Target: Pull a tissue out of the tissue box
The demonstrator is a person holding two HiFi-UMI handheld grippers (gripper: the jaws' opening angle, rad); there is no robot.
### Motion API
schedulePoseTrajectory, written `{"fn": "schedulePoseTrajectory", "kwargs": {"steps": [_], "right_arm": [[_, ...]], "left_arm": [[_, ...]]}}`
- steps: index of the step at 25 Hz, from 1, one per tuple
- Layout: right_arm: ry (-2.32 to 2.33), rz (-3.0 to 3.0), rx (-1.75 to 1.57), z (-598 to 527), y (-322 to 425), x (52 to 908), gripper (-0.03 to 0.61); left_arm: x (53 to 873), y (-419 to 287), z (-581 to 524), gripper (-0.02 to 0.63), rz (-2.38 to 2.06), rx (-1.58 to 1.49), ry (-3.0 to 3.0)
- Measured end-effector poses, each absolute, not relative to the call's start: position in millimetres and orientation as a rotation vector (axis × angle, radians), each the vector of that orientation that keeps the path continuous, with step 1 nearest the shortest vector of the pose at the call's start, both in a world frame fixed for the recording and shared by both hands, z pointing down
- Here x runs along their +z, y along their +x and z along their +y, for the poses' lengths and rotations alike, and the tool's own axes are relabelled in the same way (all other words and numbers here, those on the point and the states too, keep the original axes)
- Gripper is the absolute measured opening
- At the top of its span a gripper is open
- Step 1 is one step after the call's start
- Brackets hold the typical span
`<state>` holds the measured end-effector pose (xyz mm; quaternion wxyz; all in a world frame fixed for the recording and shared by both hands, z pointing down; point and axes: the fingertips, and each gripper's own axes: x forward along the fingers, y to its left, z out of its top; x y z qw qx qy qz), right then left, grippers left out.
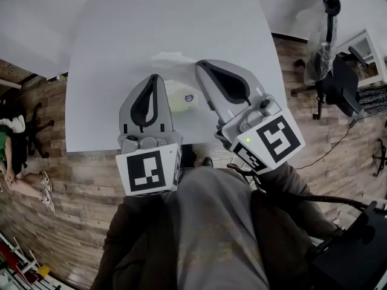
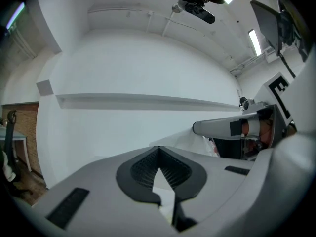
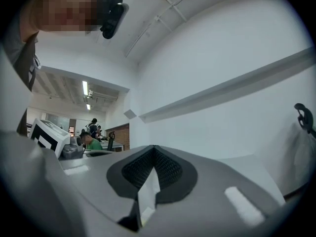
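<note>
From the head view I have a white bench [image 1: 121, 71] on a wooden floor [image 1: 78, 186]. A black office chair [image 1: 338, 83] stands off to the right and another chair [image 1: 30, 132] to the left, beside a seated person [image 1: 9, 156] at the picture's edge. All of these are well apart from the work. My own two tools crowd the view more. They are raised side by side over the near half of the bench, and each one covers a side of the tissue box [image 1: 181, 96] seen between them.

The right hand-held gripper [image 1: 201, 65] has its jaws closed. In its own view a thin white fold of the tissue [image 1: 172, 59] is pinched between the dark ribbed pads. The left hand-held gripper [image 1: 155, 78] also has its jaws together at the tips. A pale sliver shows in the slot behind them, and I cannot tell whether that is tissue or just the white surface beyond.

In the head view the tissue is a crumpled white sheet spreading leftward from the right tool's tip, beyond the box. In the left gripper view it shows as a soft white ridge below the right tool. The box is pale cream with a small dark mark on its face and sits near the bench's near edge.
</note>
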<state>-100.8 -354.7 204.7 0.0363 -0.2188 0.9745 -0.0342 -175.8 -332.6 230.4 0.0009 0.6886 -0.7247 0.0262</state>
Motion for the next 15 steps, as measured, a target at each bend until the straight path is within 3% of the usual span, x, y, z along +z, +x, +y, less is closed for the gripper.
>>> {"fn": "schedulePoseTrajectory", "kwargs": {"steps": [15], "right_arm": [[-0.711,2.937,-0.080,-342,-84,192,0.002]], "left_arm": [[211,-154,-327,-0.002,-2.269,0.089,2.249]]}}
